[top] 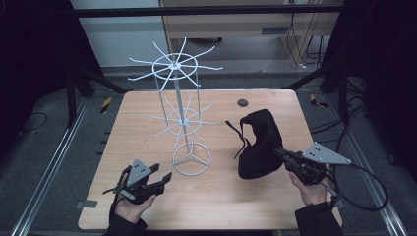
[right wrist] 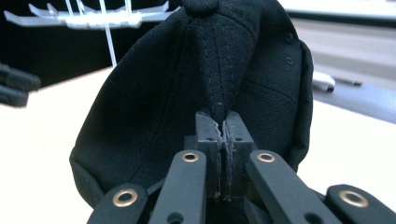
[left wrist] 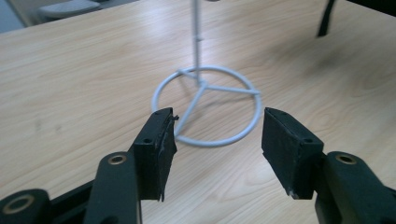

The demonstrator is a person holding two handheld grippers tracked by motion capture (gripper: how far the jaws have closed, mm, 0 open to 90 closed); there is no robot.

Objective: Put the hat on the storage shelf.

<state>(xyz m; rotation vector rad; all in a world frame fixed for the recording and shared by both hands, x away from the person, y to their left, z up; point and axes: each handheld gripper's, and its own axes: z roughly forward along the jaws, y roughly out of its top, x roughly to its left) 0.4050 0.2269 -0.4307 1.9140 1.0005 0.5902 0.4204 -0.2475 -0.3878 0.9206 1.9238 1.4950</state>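
One soft, light cap (top: 259,142) is being held just above the counter (top: 216,196) — its crown fabric pinched by the closed right tool (right wrist: 223,128); the left tool (left wrist: 217,140) is gaping empty — the stiffer brim is judged the firmer hold.

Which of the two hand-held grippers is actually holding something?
The right gripper: its jaws are shut on the black fabric cap. The left gripper has open jaws, nothing between them.
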